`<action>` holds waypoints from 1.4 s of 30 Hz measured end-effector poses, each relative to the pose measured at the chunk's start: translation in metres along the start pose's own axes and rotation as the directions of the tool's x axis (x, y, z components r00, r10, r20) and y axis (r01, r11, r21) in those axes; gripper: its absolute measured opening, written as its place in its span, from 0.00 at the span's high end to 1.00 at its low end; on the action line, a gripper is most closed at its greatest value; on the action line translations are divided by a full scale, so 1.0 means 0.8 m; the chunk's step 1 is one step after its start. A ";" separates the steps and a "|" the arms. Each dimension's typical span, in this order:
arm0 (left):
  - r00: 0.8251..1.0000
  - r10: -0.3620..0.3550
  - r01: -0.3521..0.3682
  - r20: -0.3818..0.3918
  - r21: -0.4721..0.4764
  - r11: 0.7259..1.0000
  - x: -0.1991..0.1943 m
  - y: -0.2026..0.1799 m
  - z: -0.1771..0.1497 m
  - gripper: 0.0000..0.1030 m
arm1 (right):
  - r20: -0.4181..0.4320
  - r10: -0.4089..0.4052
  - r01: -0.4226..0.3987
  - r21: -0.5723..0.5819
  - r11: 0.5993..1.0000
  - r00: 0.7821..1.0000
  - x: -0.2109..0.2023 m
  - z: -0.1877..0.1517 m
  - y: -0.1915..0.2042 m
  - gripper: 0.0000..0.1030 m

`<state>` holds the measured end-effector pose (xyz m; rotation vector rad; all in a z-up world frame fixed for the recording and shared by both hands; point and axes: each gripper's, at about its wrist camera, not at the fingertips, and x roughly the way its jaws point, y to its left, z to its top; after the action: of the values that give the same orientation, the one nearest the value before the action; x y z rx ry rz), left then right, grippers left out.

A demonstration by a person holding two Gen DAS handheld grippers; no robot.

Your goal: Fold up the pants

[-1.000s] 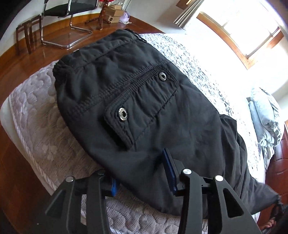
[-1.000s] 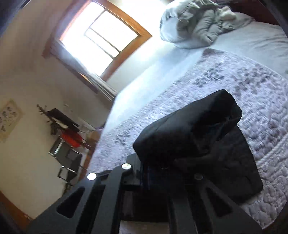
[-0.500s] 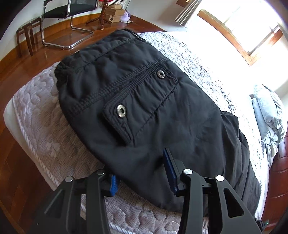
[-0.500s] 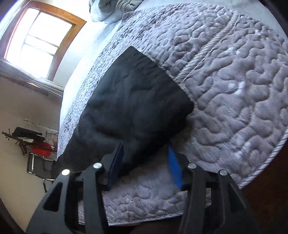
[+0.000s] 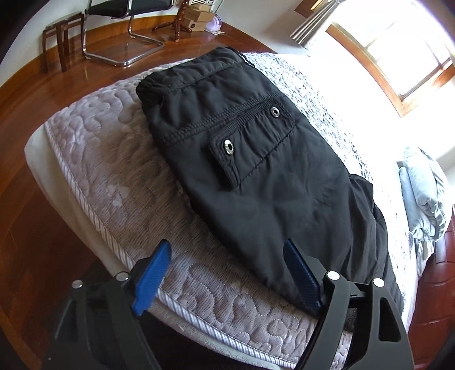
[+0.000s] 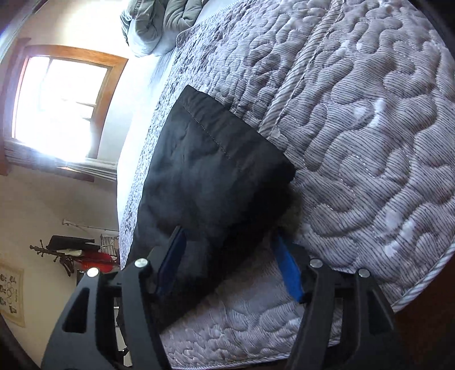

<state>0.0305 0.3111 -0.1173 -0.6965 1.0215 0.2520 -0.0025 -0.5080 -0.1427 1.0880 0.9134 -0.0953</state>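
Black pants (image 5: 273,182) lie folded on the quilted bed cover (image 5: 113,176), with the waistband at the far end and a snap pocket flap facing up. My left gripper (image 5: 226,244) hovers at their near edge. Its jaws are opening and stand wide. The right pad (image 5: 301,276) is beside the fabric's edge and the left pad (image 5: 152,277) is over bare quilt. In the right wrist view the stitched hem end of the pants (image 6: 210,176) lies flat. My right gripper (image 6: 227,234) straddles its near corner. Its jaws are opening, with fabric between them that the pads do not press.
The bed's corded edge (image 5: 93,224) runs close under the left gripper, with wooden floor (image 5: 34,216) beyond it. A chair (image 5: 125,31) and stool stand at the far wall. A crumpled grey duvet (image 6: 159,25) lies near the window end of the bed.
The right gripper came down with the raised fold of pants, laid it flat on the bed and let go. The left gripper's jaws spread wide and drew back from the pants' edge.
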 end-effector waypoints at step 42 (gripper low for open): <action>0.964 -0.265 0.263 0.025 0.062 0.963 0.061 -0.139 0.050 0.90 | 0.165 0.053 -0.008 -0.258 0.966 0.985 -0.073 0.109 0.081 0.90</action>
<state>0.1391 0.2460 -0.0991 -0.7650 0.8898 0.0012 0.0430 -0.5653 -0.0434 0.8386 0.7313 -0.0422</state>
